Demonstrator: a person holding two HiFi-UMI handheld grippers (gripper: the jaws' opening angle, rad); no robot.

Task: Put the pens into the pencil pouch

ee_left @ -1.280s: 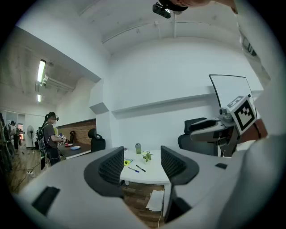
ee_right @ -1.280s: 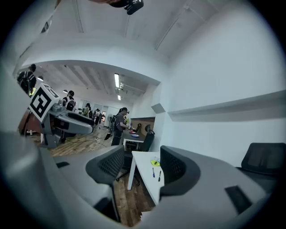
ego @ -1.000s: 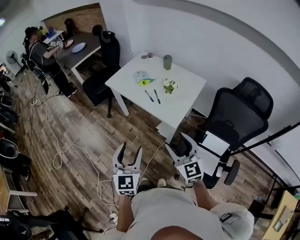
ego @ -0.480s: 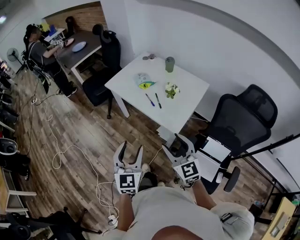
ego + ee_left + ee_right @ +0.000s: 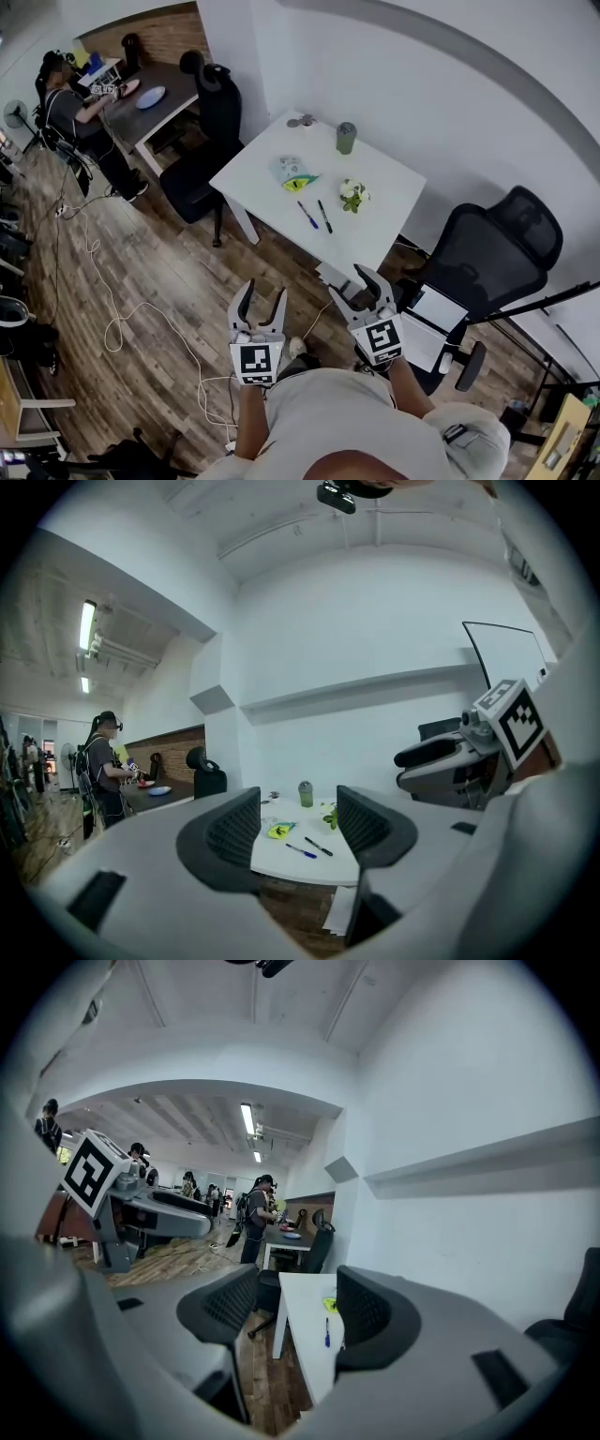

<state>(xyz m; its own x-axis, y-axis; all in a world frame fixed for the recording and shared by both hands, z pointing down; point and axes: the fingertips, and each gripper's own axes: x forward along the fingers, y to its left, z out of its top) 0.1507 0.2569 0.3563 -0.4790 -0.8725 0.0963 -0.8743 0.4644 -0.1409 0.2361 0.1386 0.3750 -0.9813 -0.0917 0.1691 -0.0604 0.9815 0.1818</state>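
Note:
A white table [image 5: 375,234] stands ahead by the wall. On it lie a blue pen [image 5: 307,215] and a black pen [image 5: 324,217] side by side. Just beyond them is the pale pencil pouch [image 5: 293,172] with a yellow patch. My left gripper [image 5: 262,296] and right gripper [image 5: 360,285] are held over the wooden floor, well short of the table, both open and empty. In the left gripper view the pouch [image 5: 279,830], blue pen [image 5: 302,851] and black pen [image 5: 317,847] show between the jaws. The right gripper view shows the blue pen [image 5: 327,1338] and the pouch [image 5: 329,1304].
A green cup [image 5: 346,138] and a small potted plant [image 5: 353,194] share the table. Black office chairs stand at its right [image 5: 492,244] and far left [image 5: 211,117]. Cables [image 5: 122,300] trail over the floor. A person [image 5: 70,108] sits at a dark desk far left.
The table has drifted slightly right and down in the head view as I shift towards it. Both grippers stay open and low in front of me.

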